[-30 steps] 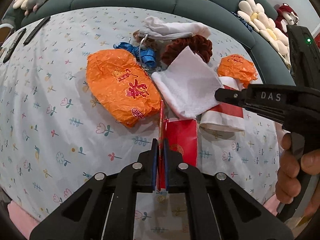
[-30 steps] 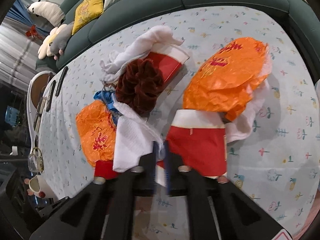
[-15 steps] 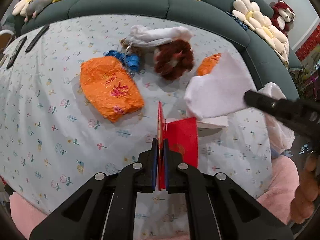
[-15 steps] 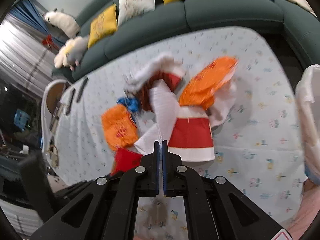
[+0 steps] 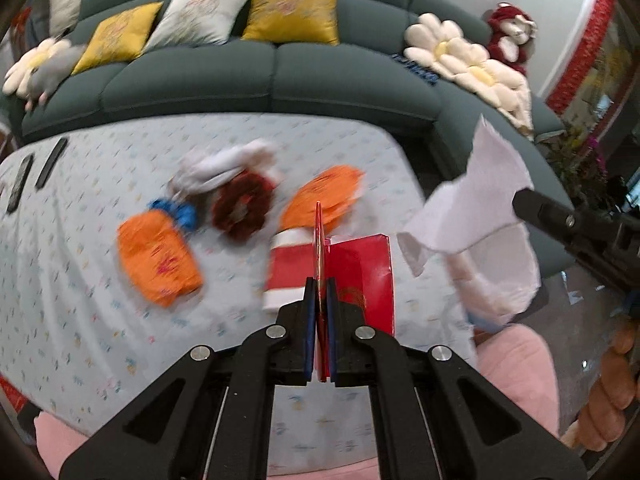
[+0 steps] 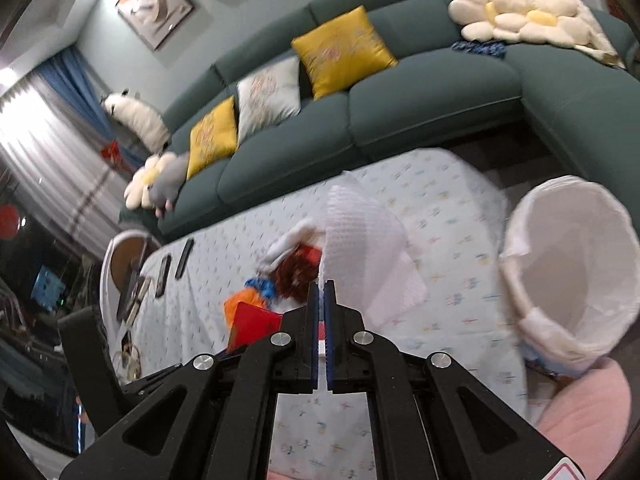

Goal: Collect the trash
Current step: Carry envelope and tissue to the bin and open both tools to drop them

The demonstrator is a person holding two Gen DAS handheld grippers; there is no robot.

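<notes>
Now both grippers are off the counter (image 5: 80, 264), each carrying a piece of trash. The left gripper (image 5: 319, 292) is clamped on the edge of a red card packet (image 5: 368, 268), which a second ago lay flat on the floral cloth just in front of the large orange wrapper (image 5: 158, 258) and now hangs edge-on above the red-and-white cup (image 5: 288, 268). The right gripper (image 6: 321, 300) pinches a white paper napkin (image 6: 360, 248); a second ago that napkin lay beside the maroon scrunchie (image 5: 240, 210), and it now hangs in the air between the counter's end and the white-lined bin (image 6: 576, 264). The bin, absent from the earlier right-wrist views, now stands just right of the napkin, its mouth open toward the camera. Judged from this, the pick-up step is done for two items and the drop into the bin is next. Left on the counter beyond the cup: two orange wrappers, the scrunchie, a blue ribbon (image 5: 180, 212) and a white cloth (image 5: 228, 164). The red packet bears a gold emblem, too blurred to read; the red print on the orange wrappers is likewise unreadable.
</notes>
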